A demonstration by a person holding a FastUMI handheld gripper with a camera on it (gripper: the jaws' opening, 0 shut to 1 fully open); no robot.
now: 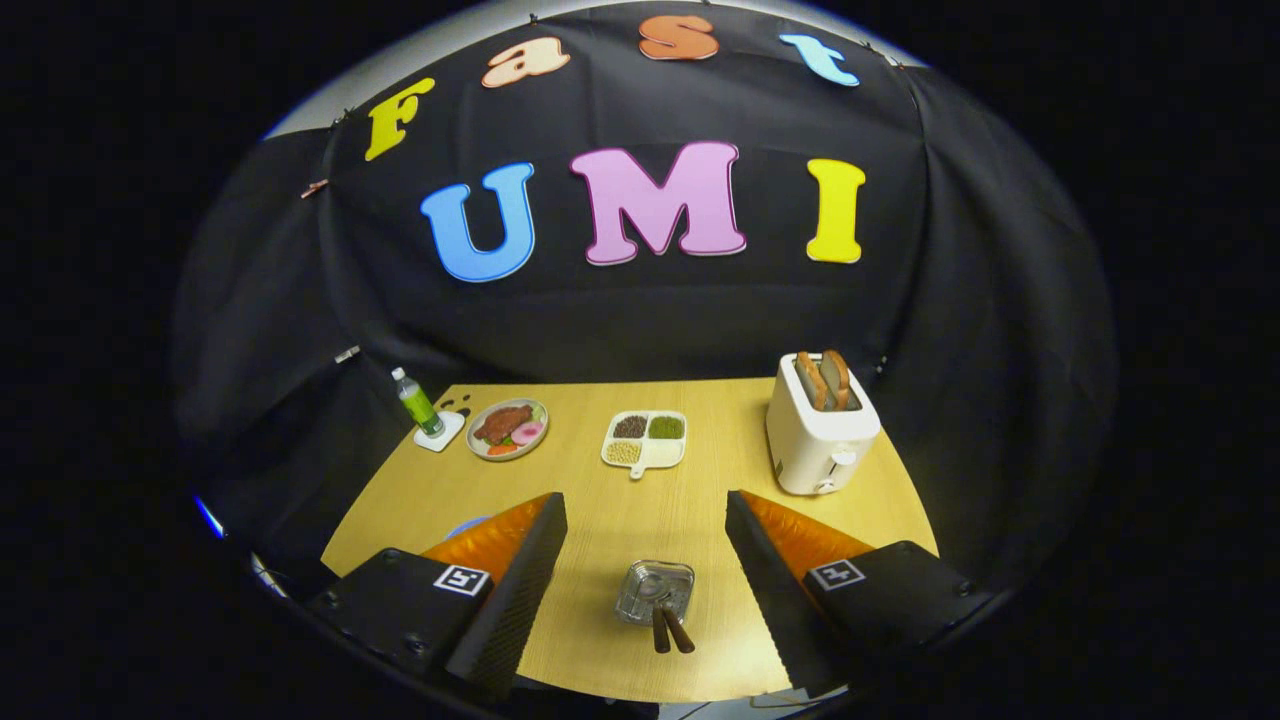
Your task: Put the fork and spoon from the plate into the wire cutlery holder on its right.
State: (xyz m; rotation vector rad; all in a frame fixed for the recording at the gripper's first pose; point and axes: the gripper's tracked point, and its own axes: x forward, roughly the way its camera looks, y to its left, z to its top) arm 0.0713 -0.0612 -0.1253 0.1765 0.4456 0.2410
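Gripper view: the gripper point(645, 520) is hanging above the near part of the wooden tabletop point(600, 500) with its two black fingers point(520, 580) spread wide and nothing between them but bare wood and, lower down, the wire cutlery holder point(655, 590). The holder is sitting between the fingers, touching neither. Two brown handles point(670, 630) are sticking out of it toward the camera; the metal heads inside are blurring into the wire mesh, so which one is the fork and which the spoon is hard to tell. A sliver of blue point(468, 525) is peeking out beside the left finger, mostly hidden by it; it may be the plate's rim, but that cannot be made out.

Beyond the fingers, along the far edge of the tabletop, a green bottle point(417, 402) is standing on a white coaster point(440, 432), just beside a plate of food point(508, 428). Near the middle a white divided dish point(645, 440) is holding small heaps of grains. To the right a white toaster point(822, 425) is standing with two slices of toast point(824, 378) rising from its slots. Black cloth is closing in the booth behind and at both sides of the tabletop.
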